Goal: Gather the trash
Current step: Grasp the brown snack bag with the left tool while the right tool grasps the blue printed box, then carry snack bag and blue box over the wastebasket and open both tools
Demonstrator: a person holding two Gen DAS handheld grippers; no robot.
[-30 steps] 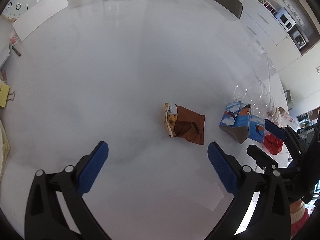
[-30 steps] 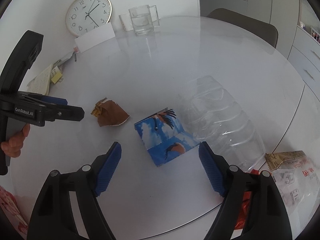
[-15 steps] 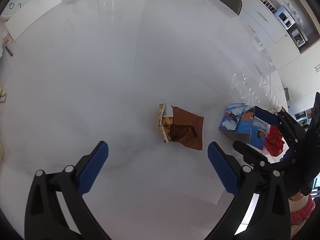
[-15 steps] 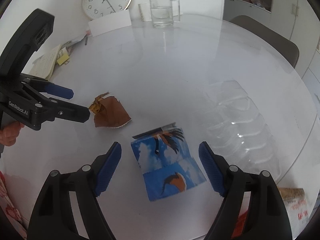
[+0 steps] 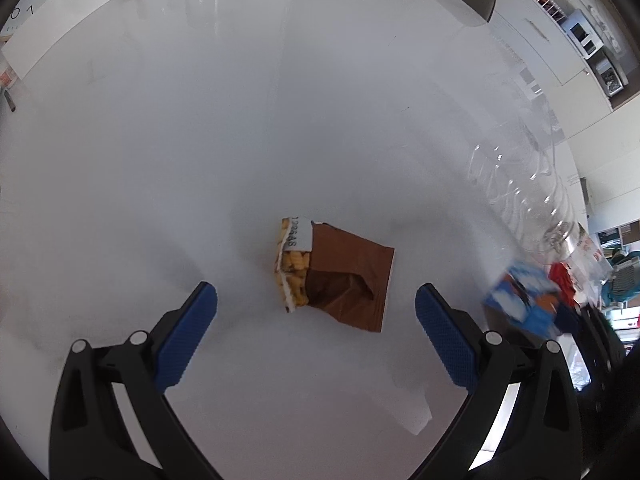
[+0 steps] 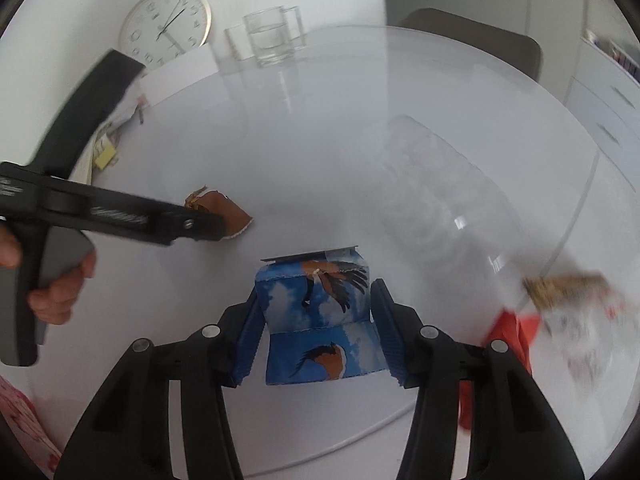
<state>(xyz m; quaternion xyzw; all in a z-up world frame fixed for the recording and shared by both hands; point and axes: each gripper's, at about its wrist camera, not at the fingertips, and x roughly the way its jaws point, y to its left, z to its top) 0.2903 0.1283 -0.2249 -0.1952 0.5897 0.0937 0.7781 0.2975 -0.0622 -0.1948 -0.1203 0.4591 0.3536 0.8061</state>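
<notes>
A brown snack wrapper [image 5: 336, 276] with yellow print lies on the white round table [image 5: 240, 140]. My left gripper [image 5: 316, 300] is open, its blue pads on either side of the wrapper, just short of it. The wrapper also shows in the right wrist view [image 6: 228, 216], partly behind the left gripper. My right gripper [image 6: 316, 308] is shut on a blue carton with bird pictures [image 6: 320, 320], held between both pads. The carton shows blurred in the left wrist view [image 5: 524, 304].
A clear plastic bottle [image 6: 448, 200] lies on its side right of the carton. Glass mugs [image 6: 272, 36], a wall clock [image 6: 164, 28] and papers [image 6: 100, 148] are at the table's far side. A bag with red and printed trash [image 6: 560, 320] hangs off the right edge.
My right gripper moved over the blue carton and closed on it. My left gripper moved closer to the brown wrapper and stayed open.
</notes>
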